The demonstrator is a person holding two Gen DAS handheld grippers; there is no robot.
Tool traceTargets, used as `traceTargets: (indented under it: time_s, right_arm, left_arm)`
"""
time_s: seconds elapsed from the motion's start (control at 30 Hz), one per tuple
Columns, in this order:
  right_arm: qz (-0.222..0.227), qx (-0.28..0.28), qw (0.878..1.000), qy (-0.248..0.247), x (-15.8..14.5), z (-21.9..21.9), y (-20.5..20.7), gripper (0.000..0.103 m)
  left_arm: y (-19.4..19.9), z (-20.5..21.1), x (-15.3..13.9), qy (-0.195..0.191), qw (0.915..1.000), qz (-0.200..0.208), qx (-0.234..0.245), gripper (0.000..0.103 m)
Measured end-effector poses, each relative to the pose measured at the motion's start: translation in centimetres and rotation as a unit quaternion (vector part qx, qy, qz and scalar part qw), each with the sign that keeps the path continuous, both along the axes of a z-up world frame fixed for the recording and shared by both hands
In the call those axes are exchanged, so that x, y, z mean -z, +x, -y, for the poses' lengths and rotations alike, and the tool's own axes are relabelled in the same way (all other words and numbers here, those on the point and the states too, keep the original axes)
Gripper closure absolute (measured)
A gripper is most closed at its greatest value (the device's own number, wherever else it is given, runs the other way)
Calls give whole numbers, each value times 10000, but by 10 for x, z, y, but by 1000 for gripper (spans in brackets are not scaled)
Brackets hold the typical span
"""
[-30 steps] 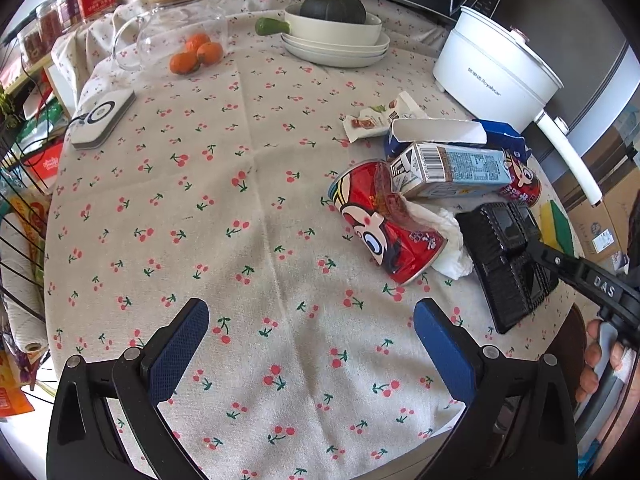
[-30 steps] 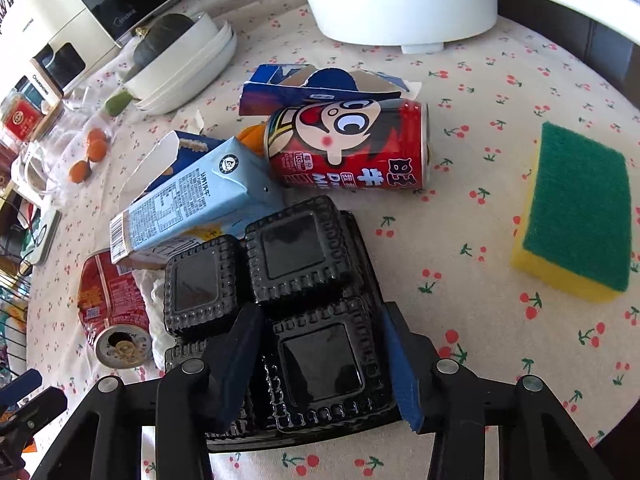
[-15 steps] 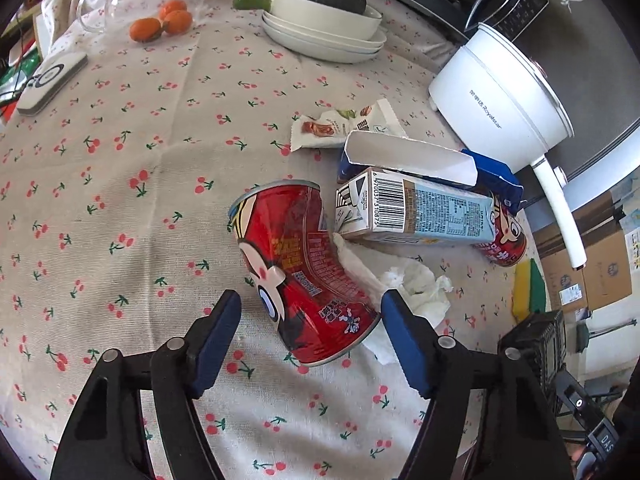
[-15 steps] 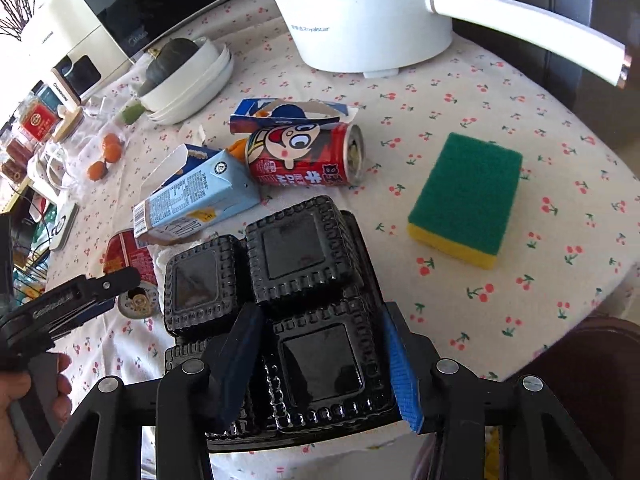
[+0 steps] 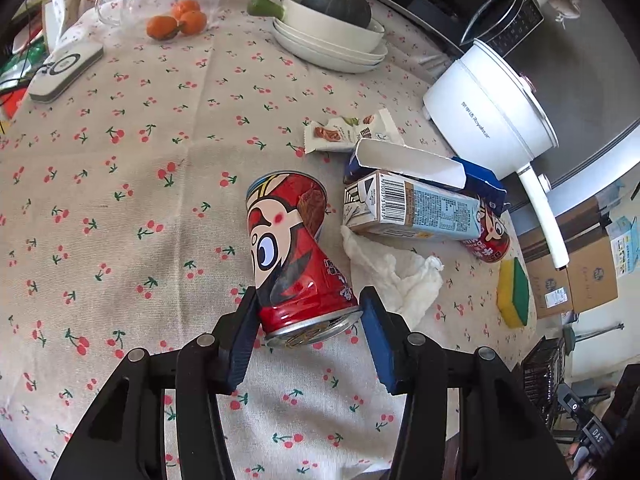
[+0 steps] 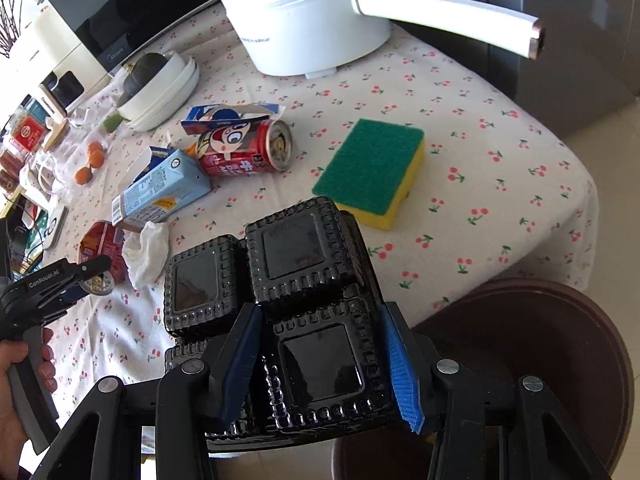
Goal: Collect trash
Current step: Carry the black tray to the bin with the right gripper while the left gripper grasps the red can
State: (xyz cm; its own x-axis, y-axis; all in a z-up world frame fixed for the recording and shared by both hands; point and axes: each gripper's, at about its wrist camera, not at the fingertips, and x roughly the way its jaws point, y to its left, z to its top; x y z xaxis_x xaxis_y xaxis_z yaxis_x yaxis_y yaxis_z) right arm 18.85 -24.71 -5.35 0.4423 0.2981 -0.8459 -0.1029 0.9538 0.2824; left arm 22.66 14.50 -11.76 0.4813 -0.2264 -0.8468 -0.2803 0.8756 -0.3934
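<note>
- Since the earlier frames the left tongs [image 5: 308, 320] have come forward over the worktop [image 5: 132, 168] and narrowed from a wide spread, so their blue pads now flank the base end of the dented red can [image 5: 294, 248]; the left pad touches the can's side, the right pad sits just beside the rim, and whether it presses cannot be told.
- The right tongs [image 6: 320, 364] have drawn back from the worktop with the black plastic tray [image 6: 280, 280], and stay clamped on its near compartment.
- The tray's near edge is hidden behind the tong frame, and it blocks the cloth beneath it.
- The dented can lies on its side on the cherry-print cloth, a crumpled white tissue [image 5: 394, 268] just beside it to the right.
- Beyond the tissue lies a milk carton [image 5: 412, 210], with a torn blue box [image 5: 424, 164] behind it.
- A second red can [image 5: 490, 236] is mostly hidden behind the carton; from the right wrist its open top shows.
- A snack wrapper [image 5: 348, 132] lies further back.
- A green and yellow sponge [image 6: 372, 168] rests near the worktop's edge.
- The white pot [image 5: 488, 116] has its handle reaching past that edge.
</note>
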Motion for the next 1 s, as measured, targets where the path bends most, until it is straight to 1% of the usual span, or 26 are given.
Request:
traceTargets:
  time_s: [0.2, 0.4, 0.53, 0.63, 0.73, 0.83, 1.0]
  right_arm:
    - [-4, 196, 9996, -207, -5, 33, -24, 50]
    - [-212, 541, 9976, -372, 6, 67, -43, 50]
    - [-340, 638, 9963, -470, 14, 83, -51, 50]
    - [-467, 700, 9954, -453, 22, 91, -56, 50]
    - [-576, 770, 9945, -415, 28, 97, -59, 50]
    - [-599, 795, 9941, -429, 31, 99, -60, 50]
    - [-575, 807, 9942, -410, 30, 99, -58, 50]
  left_arm:
    - [-19, 8, -19, 8, 9989, 119, 462, 51]
    - [-37, 25, -35, -84, 9957, 210, 898, 52]
    - [-45, 48, -43, -115, 9917, 277, 1251, 52]
    - [-48, 67, -45, 93, 9884, 315, 1480, 52]
    - [-48, 83, -45, 354, 9857, 364, 1605, 52]
    - [-47, 91, -49, 538, 9847, 519, 1571, 52]
    - [-44, 98, -58, 714, 9824, 766, 1550, 52]
